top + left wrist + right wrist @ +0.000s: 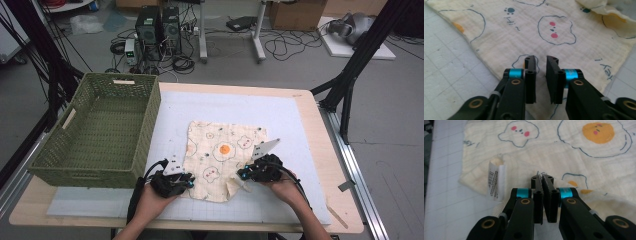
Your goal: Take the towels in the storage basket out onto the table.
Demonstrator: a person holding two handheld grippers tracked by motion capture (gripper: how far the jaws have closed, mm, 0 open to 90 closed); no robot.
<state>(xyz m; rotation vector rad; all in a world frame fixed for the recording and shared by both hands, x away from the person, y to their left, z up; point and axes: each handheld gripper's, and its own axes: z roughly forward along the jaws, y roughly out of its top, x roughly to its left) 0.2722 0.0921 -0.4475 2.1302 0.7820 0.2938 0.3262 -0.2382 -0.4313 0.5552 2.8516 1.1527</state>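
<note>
Right gripper view: fingers point(547, 185) clamped on cloth point(529, 152); left fingers point(530, 65) slightly apart above it.

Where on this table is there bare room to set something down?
Free: the mat right of the cloth, the strip beyond it, and inside the basket. Crowded: the near edge, where the left gripper and right gripper work the cloth's corners.

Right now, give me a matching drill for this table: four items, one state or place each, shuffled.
1. left gripper
2. right gripper
3. basket
4. care label

A. green, left of the cloth
B. fingers apart, over the cloth's edge
C. white, on the folded-up corner
D. shut on a fold of cloth

Pairs: 1-B, 2-D, 3-A, 4-C
</note>
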